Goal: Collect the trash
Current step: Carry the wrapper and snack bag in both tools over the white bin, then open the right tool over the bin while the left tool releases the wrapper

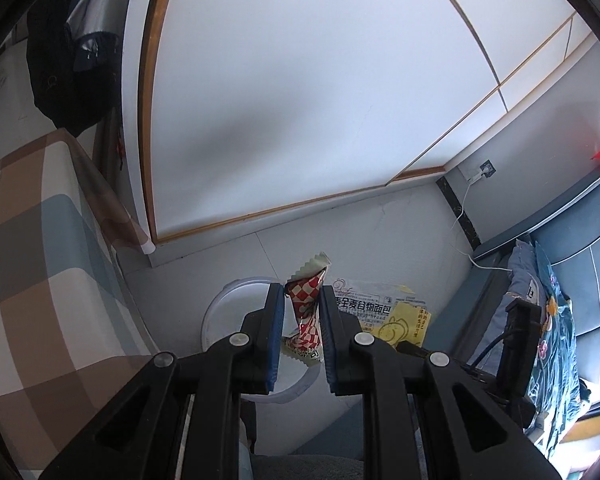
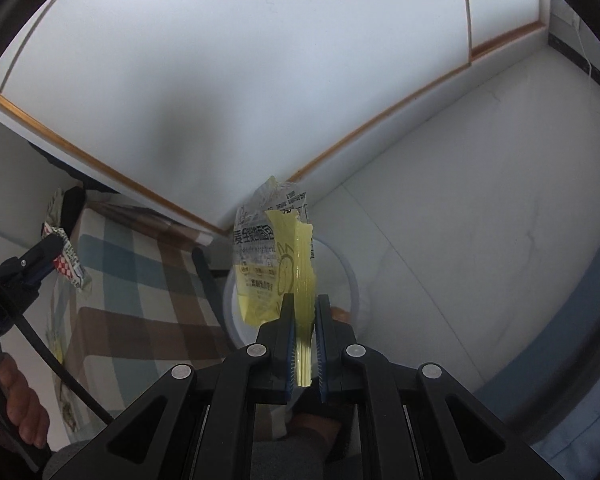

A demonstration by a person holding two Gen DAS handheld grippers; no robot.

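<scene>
My left gripper [image 1: 302, 296] is shut on a red-and-white checkered snack wrapper [image 1: 308, 312] and holds it above a round white bin [image 1: 220, 312] on the floor. My right gripper [image 2: 303, 305] is shut on a yellow and clear bread bag [image 2: 276, 256] with black print, held up over the same white bin [image 2: 350, 280]. The bread bag also shows in the left wrist view [image 1: 384, 312], just right of the left gripper. The left gripper with its checkered wrapper [image 2: 66, 256] shows at the left edge of the right wrist view.
A plaid brown, blue and white cushioned seat [image 1: 40, 248] stands left of the bin. White cabinet doors with wood trim [image 1: 300, 100] rise behind. A blue bed with bedding [image 1: 556, 280] lies at the right, with a white cable [image 1: 464, 216] from a wall socket.
</scene>
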